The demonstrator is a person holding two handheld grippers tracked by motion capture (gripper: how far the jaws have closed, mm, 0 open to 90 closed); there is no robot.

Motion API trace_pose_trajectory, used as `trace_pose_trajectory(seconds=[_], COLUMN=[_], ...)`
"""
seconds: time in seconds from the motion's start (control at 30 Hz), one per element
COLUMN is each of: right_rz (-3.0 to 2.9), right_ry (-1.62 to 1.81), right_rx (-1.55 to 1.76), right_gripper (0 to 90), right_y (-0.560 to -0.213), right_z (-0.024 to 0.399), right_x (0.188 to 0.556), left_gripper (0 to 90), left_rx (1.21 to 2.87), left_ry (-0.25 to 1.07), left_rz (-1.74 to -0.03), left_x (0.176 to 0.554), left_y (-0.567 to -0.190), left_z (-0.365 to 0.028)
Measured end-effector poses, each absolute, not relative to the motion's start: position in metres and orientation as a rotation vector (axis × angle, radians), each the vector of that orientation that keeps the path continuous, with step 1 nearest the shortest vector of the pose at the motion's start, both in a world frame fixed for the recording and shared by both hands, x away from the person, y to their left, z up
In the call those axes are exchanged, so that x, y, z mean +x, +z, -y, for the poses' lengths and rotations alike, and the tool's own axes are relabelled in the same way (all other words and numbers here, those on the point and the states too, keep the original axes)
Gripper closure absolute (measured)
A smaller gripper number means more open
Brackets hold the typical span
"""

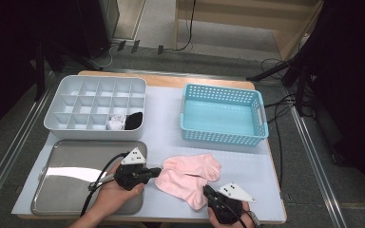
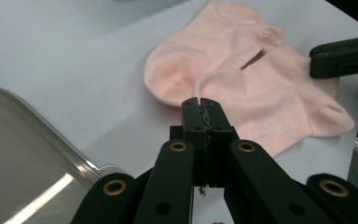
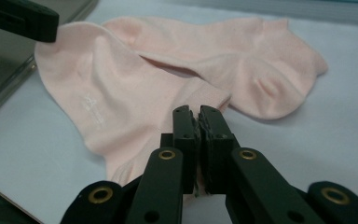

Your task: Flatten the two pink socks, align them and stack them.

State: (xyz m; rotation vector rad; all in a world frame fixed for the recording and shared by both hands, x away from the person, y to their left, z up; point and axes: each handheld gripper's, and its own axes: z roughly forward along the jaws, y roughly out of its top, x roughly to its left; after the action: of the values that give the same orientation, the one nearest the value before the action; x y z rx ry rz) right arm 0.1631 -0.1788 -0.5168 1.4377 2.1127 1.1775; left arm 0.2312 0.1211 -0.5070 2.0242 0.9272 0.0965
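Two pale pink socks lie overlapping on the white mat near the front of the table. The nearer sock (image 1: 178, 186) (image 2: 279, 107) (image 3: 102, 102) carries faint lettering; the farther sock (image 1: 197, 165) (image 2: 186, 70) (image 3: 261, 70) lies behind it. My left gripper (image 1: 158, 170) (image 2: 200, 100) is shut at the nearer sock's left edge, and a thin strip of that edge rises into its jaw tips. My right gripper (image 1: 206, 189) (image 3: 198, 109) is shut on the same sock's opposite end, which runs under its jaws.
A steel tray (image 1: 71, 161) (image 2: 23, 140) lies at the front left under my left hand. Behind it a white divided organiser (image 1: 57, 107) holds a white roll (image 1: 116, 122) and a black roll (image 1: 134, 120). A light blue basket (image 1: 223, 90) stands at the back right.
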Motion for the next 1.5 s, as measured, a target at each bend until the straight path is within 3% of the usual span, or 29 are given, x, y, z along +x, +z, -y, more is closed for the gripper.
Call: trace_pose_trajectory(seconds=[0.07, 0.17, 0.23, 0.3, 0.4, 0.47, 0.7, 0.93, 1.3, 1.37, 1.4, 1.5], right_rz=[-2.112, -2.116, -2.115, -2.114, -2.105, -2.095, -2.034, -2.053, -2.188, -2.193, -2.173, -2.104], right_ry=[1.187, 1.184, 1.179, 1.179, 1.193, 1.202, 1.247, 1.224, 1.121, 1.126, 1.131, 1.167], right_rx=[1.426, 1.424, 1.424, 1.423, 1.414, 1.414, 1.407, 1.374, 1.462, 1.456, 1.458, 1.480], right_gripper=[86.0, 85.9, 85.8, 85.9, 85.9, 85.9, 85.9, 85.7, 85.2, 79.6, 71.4, 70.8], right_y=[-0.515, -0.516, -0.517, -0.517, -0.516, -0.513, -0.497, -0.474, -0.501, -0.507, -0.509, -0.512], right_z=[0.181, 0.181, 0.181, 0.180, 0.181, 0.182, 0.195, 0.205, 0.212, 0.215, 0.216, 0.224], right_x=[0.163, 0.165, 0.165, 0.165, 0.165, 0.164, 0.166, 0.203, 0.260, 0.262, 0.261, 0.256], left_gripper=[89.6, 75.7, 71.4, 74.2, 87.5, 89.8, 90.0, 90.0, 90.0, 89.2, 87.8, 81.1], left_rx=[2.030, 2.041, 2.047, 2.058, 2.071, 2.066, 2.023, 1.973, 2.007, 2.020, 2.025, 2.020], left_ry=[0.109, 0.116, 0.113, 0.106, 0.095, 0.068, 0.056, 0.071, 0.110, 0.109, 0.116, 0.140], left_rz=[-0.933, -0.938, -0.939, -0.943, -0.936, -0.933, -0.924, -0.993, -1.039, -1.046, -1.051, -1.061], left_x=[0.231, 0.231, 0.231, 0.231, 0.231, 0.230, 0.231, 0.246, 0.259, 0.260, 0.260, 0.258], left_y=[-0.508, -0.509, -0.510, -0.511, -0.511, -0.509, -0.499, -0.500, -0.507, -0.510, -0.510, -0.511], left_z=[-0.121, -0.119, -0.117, -0.116, -0.116, -0.116, -0.115, -0.109, -0.096, -0.095, -0.095, -0.095])
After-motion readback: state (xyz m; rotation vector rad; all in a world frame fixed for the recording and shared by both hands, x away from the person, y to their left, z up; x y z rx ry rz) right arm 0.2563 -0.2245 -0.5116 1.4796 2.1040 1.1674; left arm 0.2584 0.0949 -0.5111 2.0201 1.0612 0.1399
